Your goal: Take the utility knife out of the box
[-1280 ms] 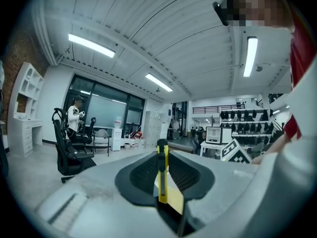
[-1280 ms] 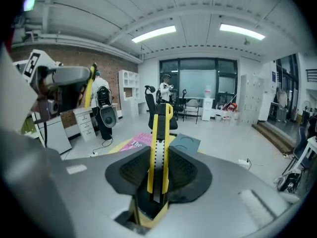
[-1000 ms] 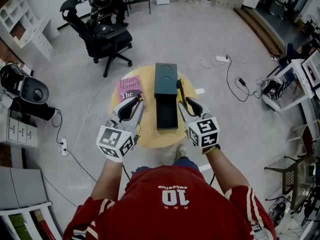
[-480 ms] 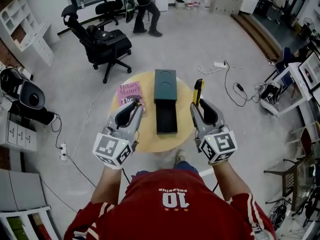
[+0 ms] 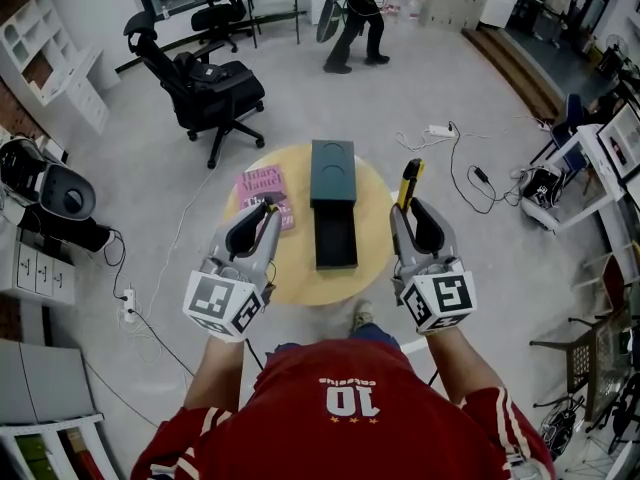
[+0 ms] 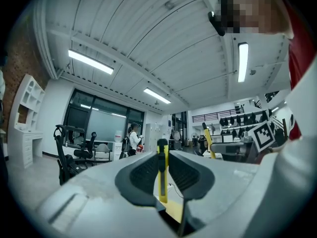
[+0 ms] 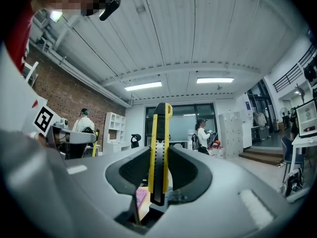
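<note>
A dark green box (image 5: pixel 332 170) lies on the round wooden table (image 5: pixel 380 258), its inner tray (image 5: pixel 336 238) slid out toward me. My right gripper (image 5: pixel 412 208) is raised to the right of the box, shut on a yellow and black utility knife (image 5: pixel 409 180). In the right gripper view this knife (image 7: pixel 159 152) stands upright between the pads. My left gripper (image 5: pixel 262 213) hovers left of the box. In the left gripper view it (image 6: pixel 162 170) is shut on a thinner yellow knife (image 6: pixel 162 175), seen edge on. That view also shows the right-hand knife (image 6: pixel 208 140).
A pink book (image 5: pixel 265 190) lies on the table left of the box. A black office chair (image 5: pixel 205 78) stands behind the table, cables and a power strip (image 5: pixel 440 128) trail on the floor at the right, and a person (image 5: pixel 355 8) walks at the back.
My right gripper has risen and swung right, away from the box, carrying the yellow knife. The left gripper has lifted a little. The person at the back has walked rightward.
</note>
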A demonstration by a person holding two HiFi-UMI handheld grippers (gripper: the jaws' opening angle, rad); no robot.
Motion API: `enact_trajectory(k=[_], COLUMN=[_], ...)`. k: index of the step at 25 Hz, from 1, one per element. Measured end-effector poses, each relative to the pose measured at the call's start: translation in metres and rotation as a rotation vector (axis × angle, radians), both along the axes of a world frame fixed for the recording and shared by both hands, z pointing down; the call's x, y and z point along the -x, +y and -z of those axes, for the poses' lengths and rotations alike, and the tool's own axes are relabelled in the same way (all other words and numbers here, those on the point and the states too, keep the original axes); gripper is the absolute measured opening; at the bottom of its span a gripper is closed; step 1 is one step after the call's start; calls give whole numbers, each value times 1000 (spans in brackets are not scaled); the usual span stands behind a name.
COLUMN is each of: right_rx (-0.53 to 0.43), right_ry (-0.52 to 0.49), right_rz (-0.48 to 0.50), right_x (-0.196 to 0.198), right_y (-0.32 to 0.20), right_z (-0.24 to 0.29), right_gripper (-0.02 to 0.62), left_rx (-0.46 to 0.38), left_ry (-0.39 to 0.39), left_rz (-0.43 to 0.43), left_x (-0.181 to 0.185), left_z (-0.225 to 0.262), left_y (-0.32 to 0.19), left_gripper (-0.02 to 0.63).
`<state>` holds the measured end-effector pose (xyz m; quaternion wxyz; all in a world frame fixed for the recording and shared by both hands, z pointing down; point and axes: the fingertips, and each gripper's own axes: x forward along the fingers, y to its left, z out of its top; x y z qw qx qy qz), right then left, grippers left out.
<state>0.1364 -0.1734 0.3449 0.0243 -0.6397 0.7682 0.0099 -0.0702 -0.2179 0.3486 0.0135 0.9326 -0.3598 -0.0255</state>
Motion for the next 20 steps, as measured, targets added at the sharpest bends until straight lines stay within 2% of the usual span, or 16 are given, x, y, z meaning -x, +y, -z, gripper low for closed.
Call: enact_trajectory(k=[20], right_rx=[9], right_ry=[-19], right_rz=[19], right_x=[5], right_y=[0], right_z=[3], right_gripper=[110], left_rx=[1], left_ry=[8], left_rz=[-4], left_x=[-5], left_z=[0], left_y=[1], left_gripper=[74])
